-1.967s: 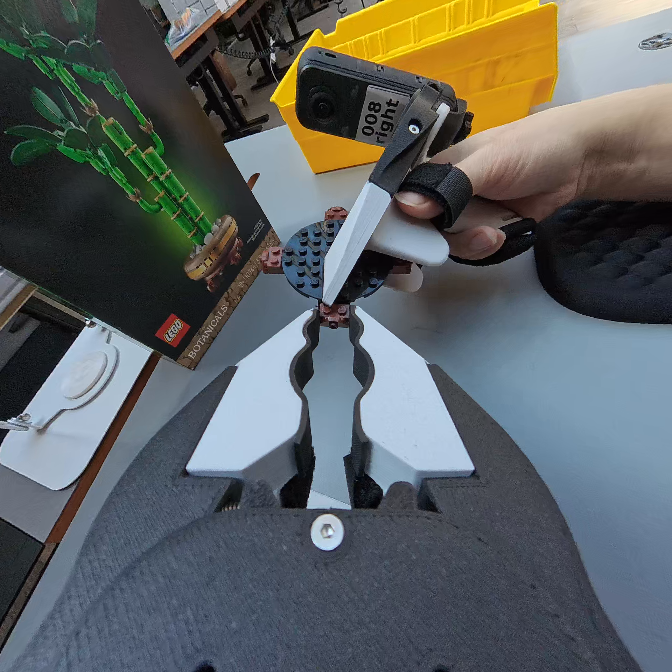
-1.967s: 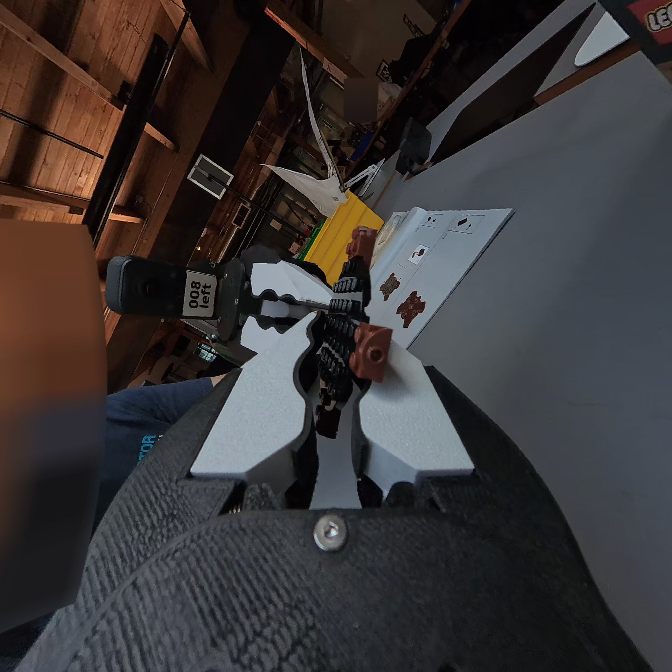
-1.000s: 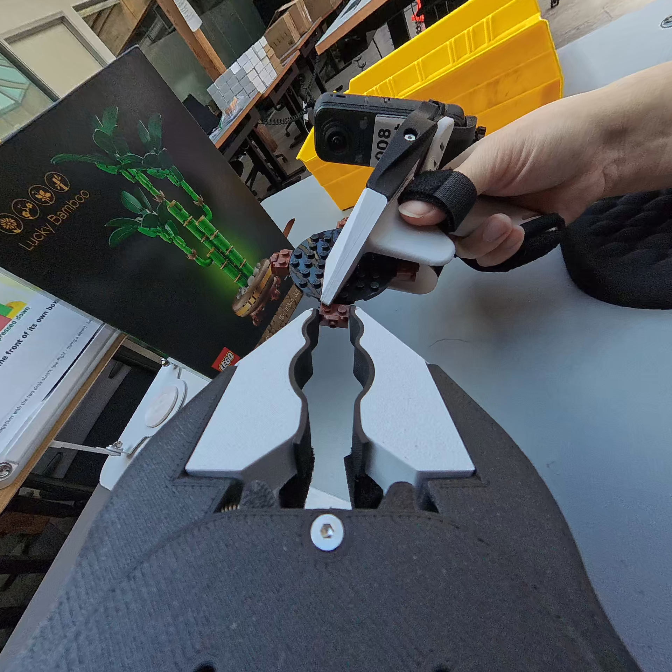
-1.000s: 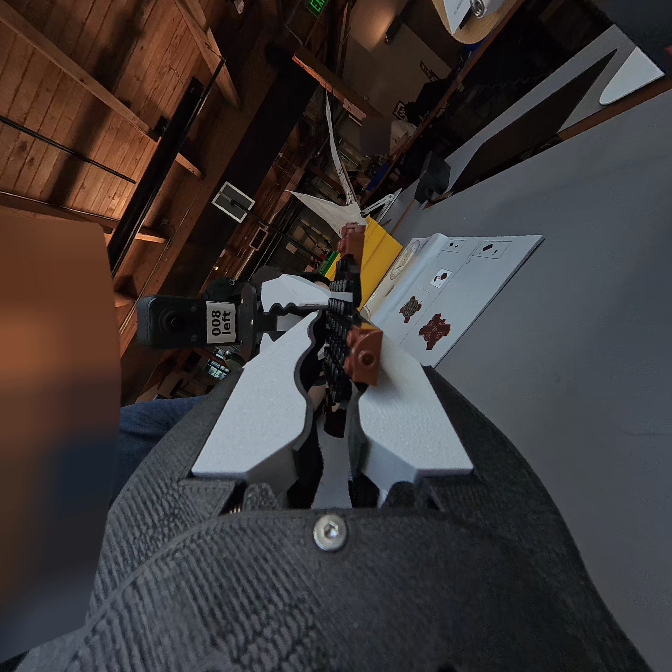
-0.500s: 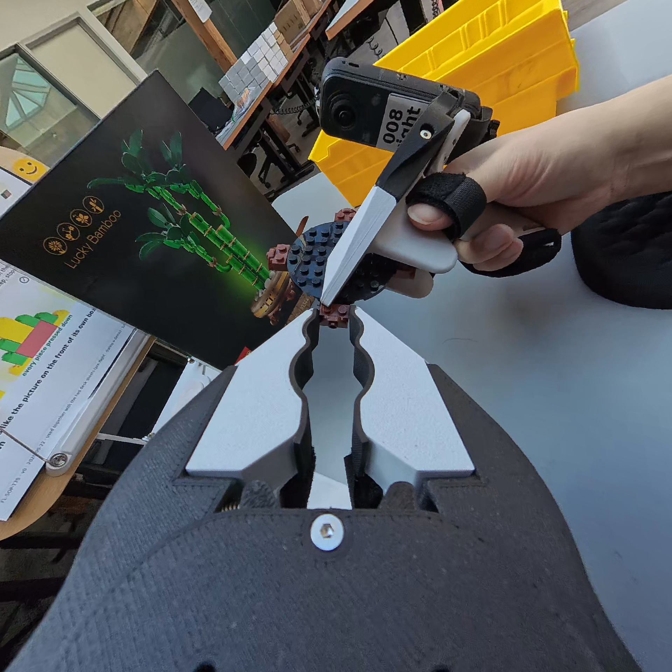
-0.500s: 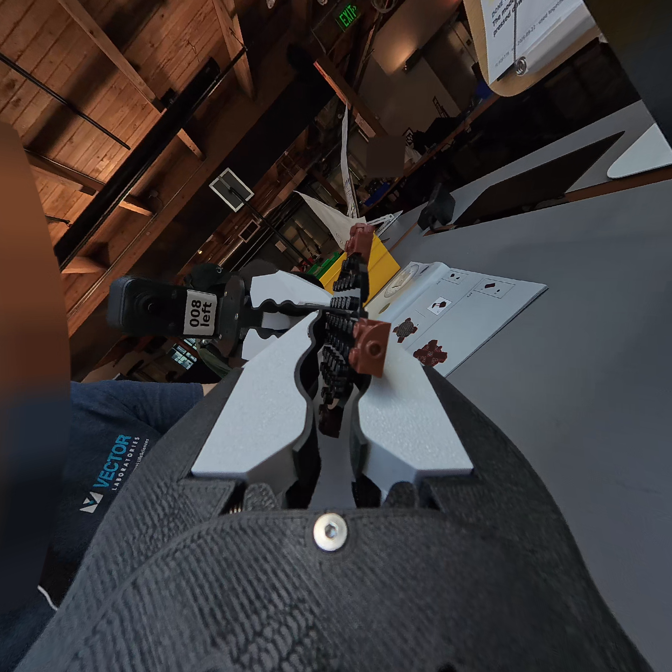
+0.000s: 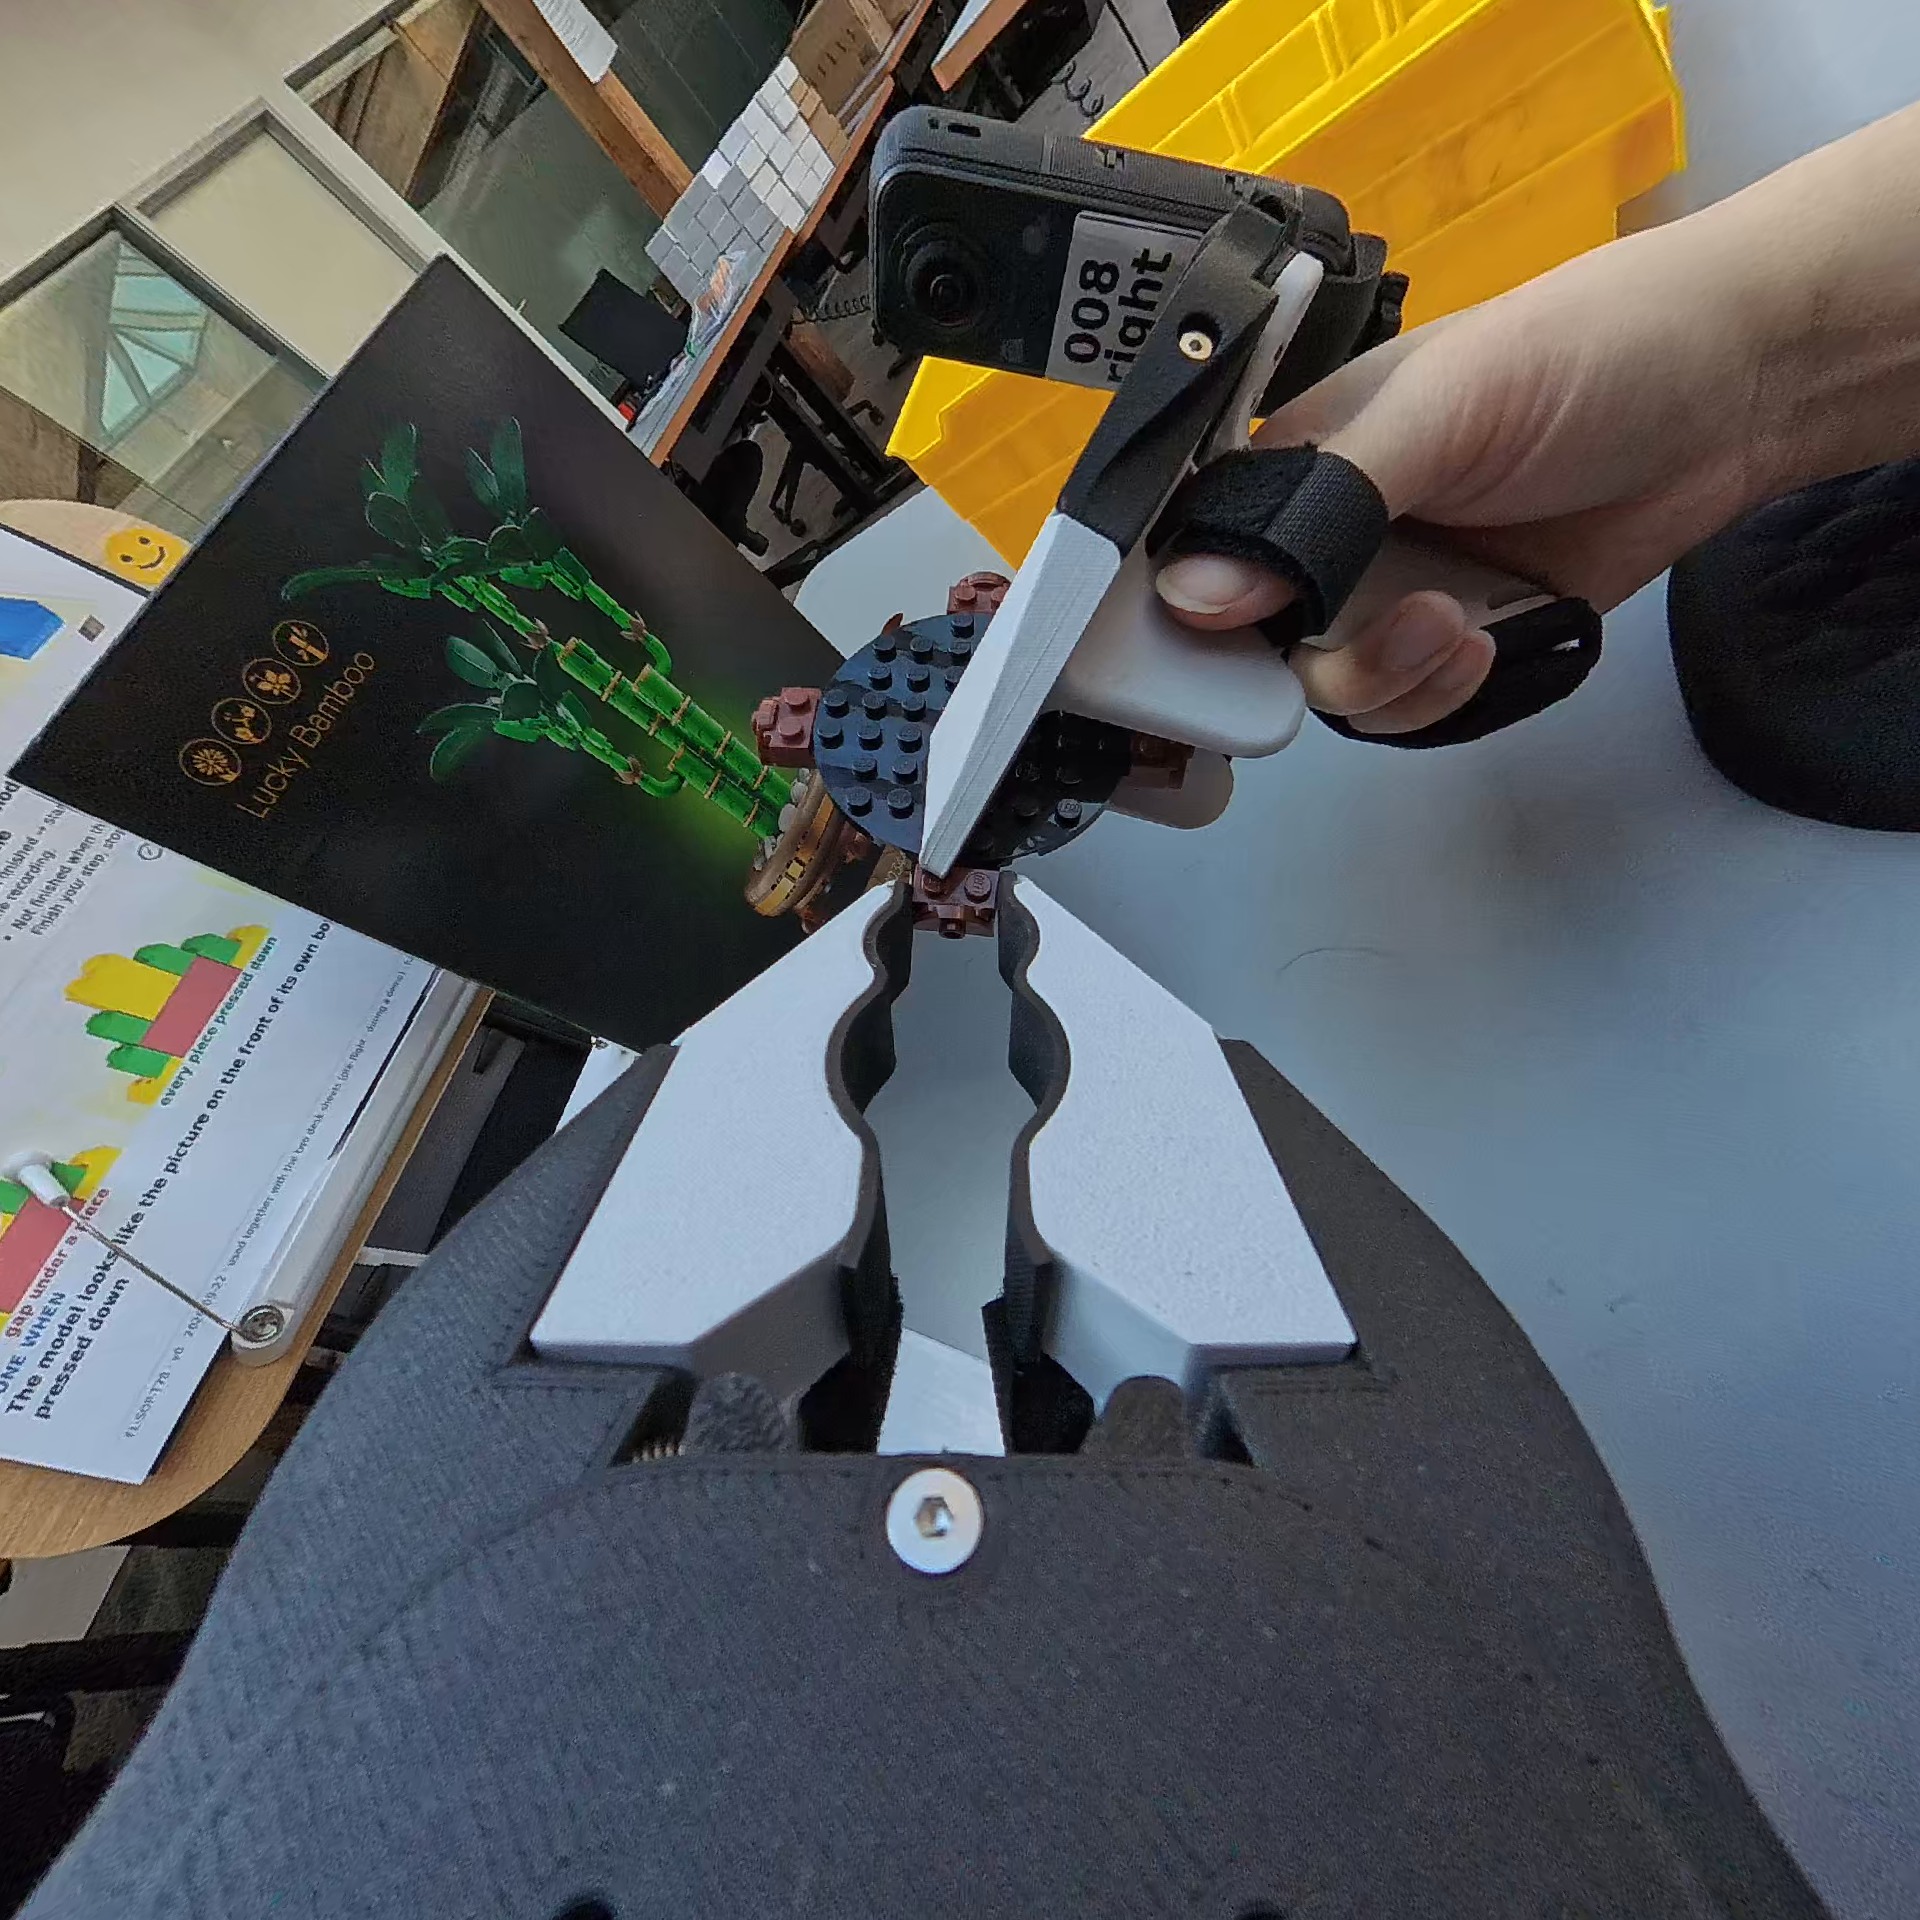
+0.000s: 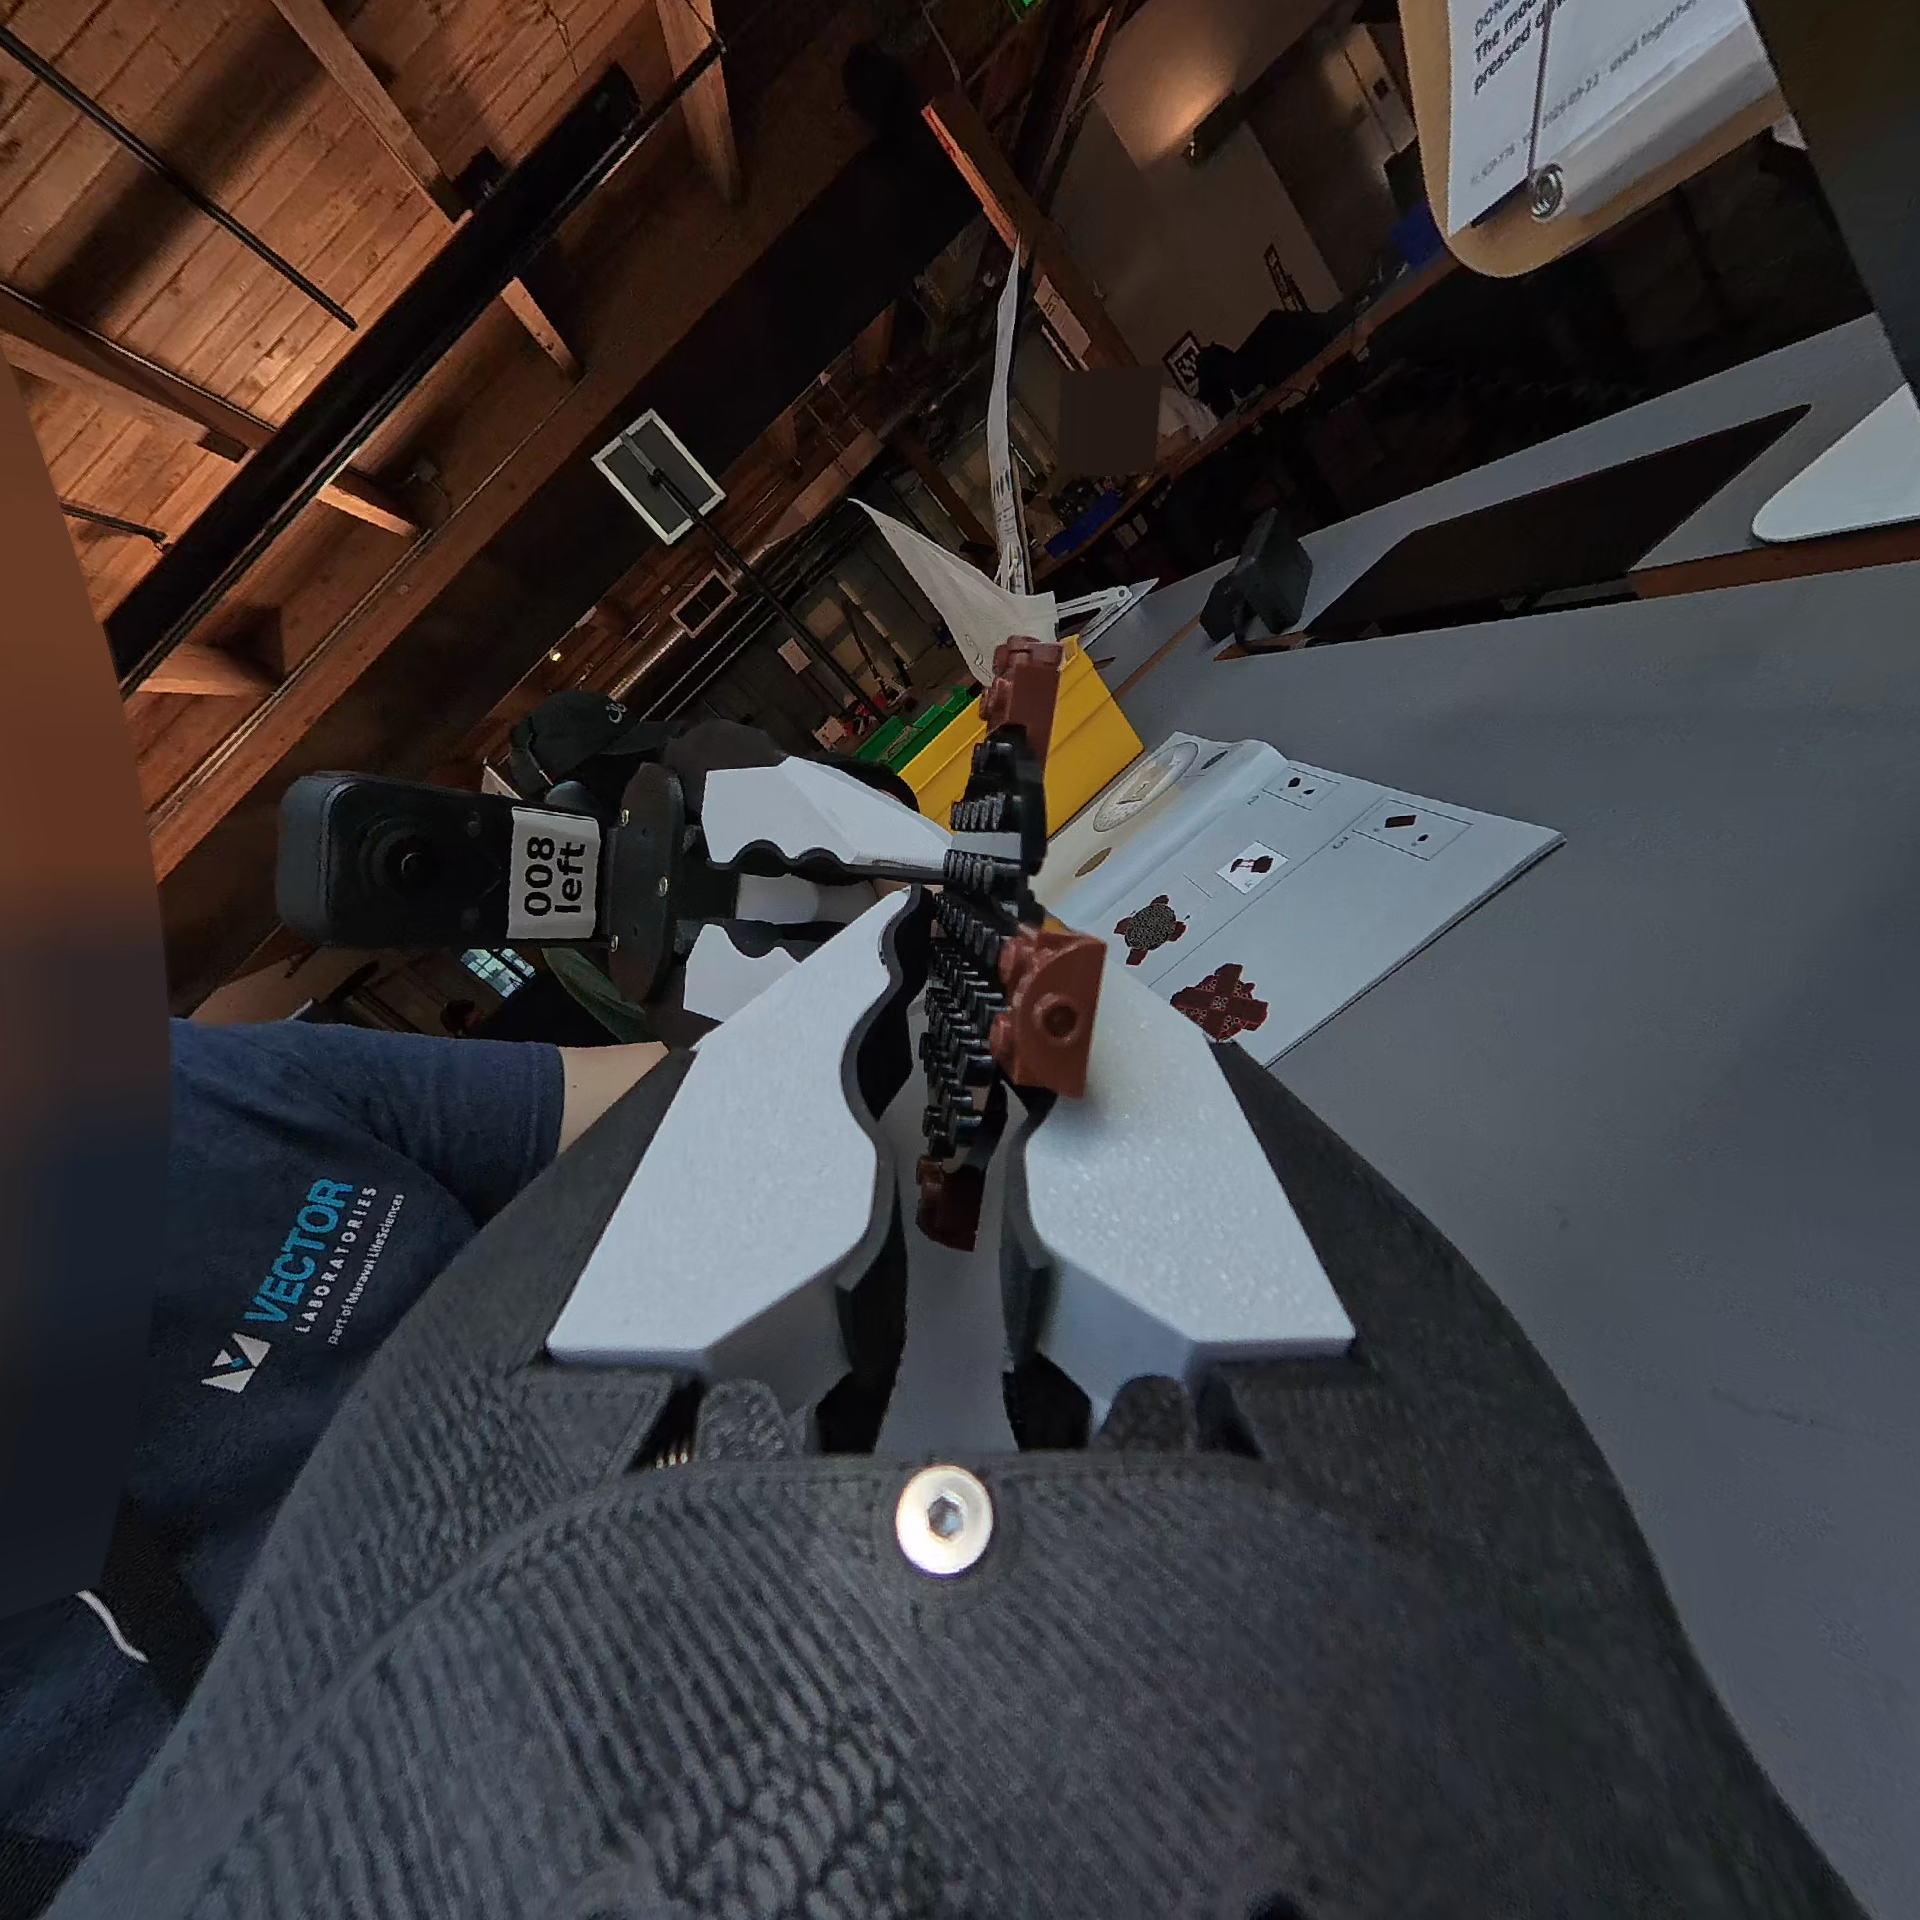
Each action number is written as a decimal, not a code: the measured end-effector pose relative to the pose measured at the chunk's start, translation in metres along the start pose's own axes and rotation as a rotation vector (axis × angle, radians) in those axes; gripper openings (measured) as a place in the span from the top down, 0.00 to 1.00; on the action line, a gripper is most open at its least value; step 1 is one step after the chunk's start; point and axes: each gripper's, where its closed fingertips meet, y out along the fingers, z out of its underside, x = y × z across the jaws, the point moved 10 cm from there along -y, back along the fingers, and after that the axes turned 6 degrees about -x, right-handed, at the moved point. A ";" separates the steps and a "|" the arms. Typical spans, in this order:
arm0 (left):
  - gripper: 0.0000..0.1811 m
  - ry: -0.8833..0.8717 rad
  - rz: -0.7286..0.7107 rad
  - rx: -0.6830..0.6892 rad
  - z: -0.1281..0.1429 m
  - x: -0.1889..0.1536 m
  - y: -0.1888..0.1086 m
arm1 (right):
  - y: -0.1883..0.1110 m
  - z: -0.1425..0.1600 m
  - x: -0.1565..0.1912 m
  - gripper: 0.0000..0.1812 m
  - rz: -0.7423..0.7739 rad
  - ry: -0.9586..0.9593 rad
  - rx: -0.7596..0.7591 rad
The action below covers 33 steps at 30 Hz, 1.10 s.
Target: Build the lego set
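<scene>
A round black studded plate (image 7: 894, 717) with brown bricks on its rim is held in the air between both grippers. My left gripper (image 7: 954, 899) is shut on the brown brick (image 7: 961, 904) at the plate's near rim. My right gripper, held by a hand (image 7: 1558, 416), clamps the plate across its faces; one white finger (image 7: 1008, 707) lies over the studs and the other is behind the plate. In the right wrist view the right gripper (image 8: 977, 935) is shut on the plate (image 8: 966, 997), seen edge-on, with a brown brick (image 8: 1049, 1013) beside it. The left gripper (image 8: 935, 868) meets the plate's rim there.
The set's dark box (image 7: 447, 665) stands at the left, yellow bins (image 7: 1403, 156) behind, a black pad (image 7: 1808, 644) at the right on the grey table (image 7: 1558, 1143). An open instruction booklet (image 8: 1299, 883) lies on the table. A printed sheet on a board (image 7: 156, 1091) sits at the far left.
Both grippers have kept their hold on the plate. They have risen and tilted together, so more of the box and the printed sheet now shows at the left.
</scene>
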 end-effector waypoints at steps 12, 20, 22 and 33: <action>0.92 -0.044 0.004 0.014 -0.007 0.002 -0.002 | 0.000 -0.001 0.005 0.96 0.001 -0.003 -0.002; 0.92 -0.147 0.056 0.036 -0.006 0.006 -0.001 | 0.000 0.000 0.004 0.94 0.005 -0.035 0.036; 0.92 -0.157 0.058 0.031 -0.005 0.006 -0.001 | 0.000 -0.001 0.005 0.95 0.015 -0.048 0.037; 0.92 -0.150 0.035 0.000 -0.011 0.007 -0.004 | 0.000 -0.002 0.007 0.95 -0.044 0.020 -0.003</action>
